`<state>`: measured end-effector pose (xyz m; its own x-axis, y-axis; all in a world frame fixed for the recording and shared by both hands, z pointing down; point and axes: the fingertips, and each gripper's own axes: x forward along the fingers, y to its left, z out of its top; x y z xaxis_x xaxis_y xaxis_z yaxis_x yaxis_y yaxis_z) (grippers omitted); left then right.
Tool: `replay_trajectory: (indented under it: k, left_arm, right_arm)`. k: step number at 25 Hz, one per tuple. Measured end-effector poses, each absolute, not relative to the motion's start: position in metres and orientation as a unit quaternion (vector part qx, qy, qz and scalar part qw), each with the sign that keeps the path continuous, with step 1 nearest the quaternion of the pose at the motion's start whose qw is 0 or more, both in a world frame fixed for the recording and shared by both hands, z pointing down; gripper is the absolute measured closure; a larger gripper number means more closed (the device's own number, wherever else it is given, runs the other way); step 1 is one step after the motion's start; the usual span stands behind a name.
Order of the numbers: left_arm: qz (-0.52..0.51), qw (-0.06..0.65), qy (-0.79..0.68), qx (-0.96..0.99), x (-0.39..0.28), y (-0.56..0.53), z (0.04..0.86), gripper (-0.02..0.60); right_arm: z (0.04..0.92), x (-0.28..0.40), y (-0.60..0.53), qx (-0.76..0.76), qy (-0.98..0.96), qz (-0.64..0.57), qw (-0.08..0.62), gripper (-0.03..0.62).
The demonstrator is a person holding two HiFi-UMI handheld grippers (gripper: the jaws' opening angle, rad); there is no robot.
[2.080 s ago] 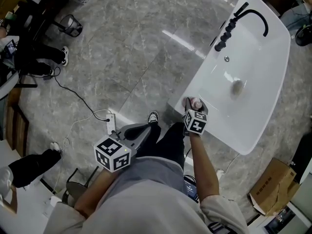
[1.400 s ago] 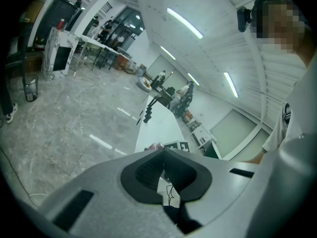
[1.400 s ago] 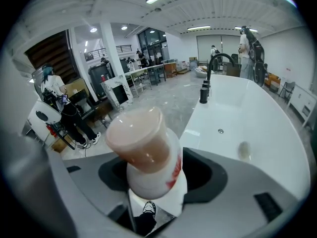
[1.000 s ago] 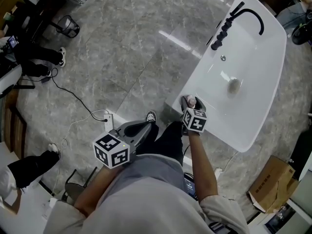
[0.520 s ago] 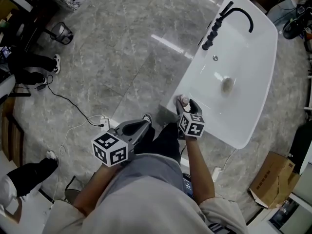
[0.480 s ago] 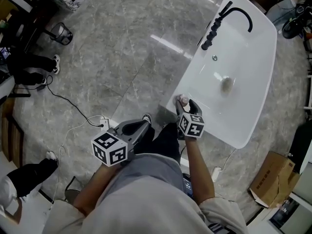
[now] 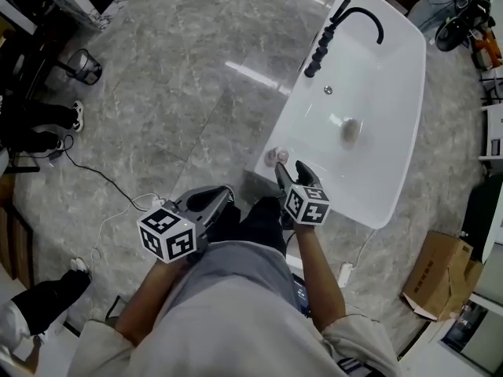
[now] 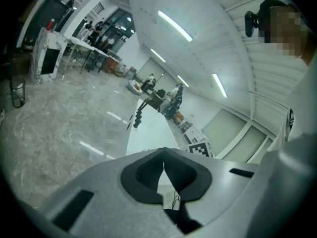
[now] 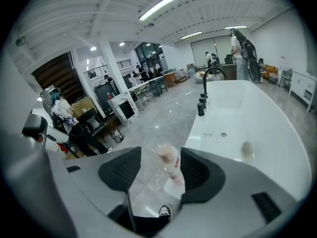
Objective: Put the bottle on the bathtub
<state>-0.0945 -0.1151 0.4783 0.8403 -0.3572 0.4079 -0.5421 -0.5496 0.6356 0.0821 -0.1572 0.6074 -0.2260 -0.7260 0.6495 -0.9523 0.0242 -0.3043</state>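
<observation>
The bottle [image 7: 277, 157], white with a pinkish cap, stands upright on the near left corner of the white bathtub's rim [image 7: 263, 171]. My right gripper [image 7: 293, 171] is open just behind it. In the right gripper view the bottle [image 9: 169, 168] shows between the spread jaws of the right gripper [image 9: 159, 158], nearer the right-hand pad, with a clear gap on its left. My left gripper [image 7: 211, 201] hangs low over the person's legs, away from the tub. Its pads meet on a thin line with nothing between them, as the left gripper view [image 8: 163, 168] shows.
A black faucet [image 7: 350, 18] arches over the bathtub's [image 9: 262, 118] far end, and a drain [image 7: 350, 129] lies in the basin. A cable and power strip [image 7: 146, 203] trail on the grey floor at left. A cardboard box [image 7: 436, 285] sits at right. People stand far off [image 9: 242, 51].
My right gripper has opened and drawn back a little, leaving the bottle standing on the tub's corner. The head view has shifted, so the tub now sits further left. The left gripper stays shut.
</observation>
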Motion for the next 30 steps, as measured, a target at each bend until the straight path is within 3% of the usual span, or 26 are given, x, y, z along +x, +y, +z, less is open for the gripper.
replay_trajectory:
  k: [18,24,30]
  left_arm:
    - [0.055,0.377,-0.257,0.888,-0.084,-0.128,0.440,0.574]
    - [0.036,0.367,-0.280,0.886,-0.087,-0.131,0.430,0.574]
    - [0.032,0.356,-0.275,0.893,-0.084,-0.134,0.424,0.574]
  right_arm:
    - [0.488,0.089,-0.121,0.572,-0.745,0.339,0.054,0.488]
    - [0.459,0.089,-0.106,0.562,-0.761,0.320,0.052,0.563]
    - [0.439,0.083,-0.090,0.554,-0.773,0.306,0.054,0.572]
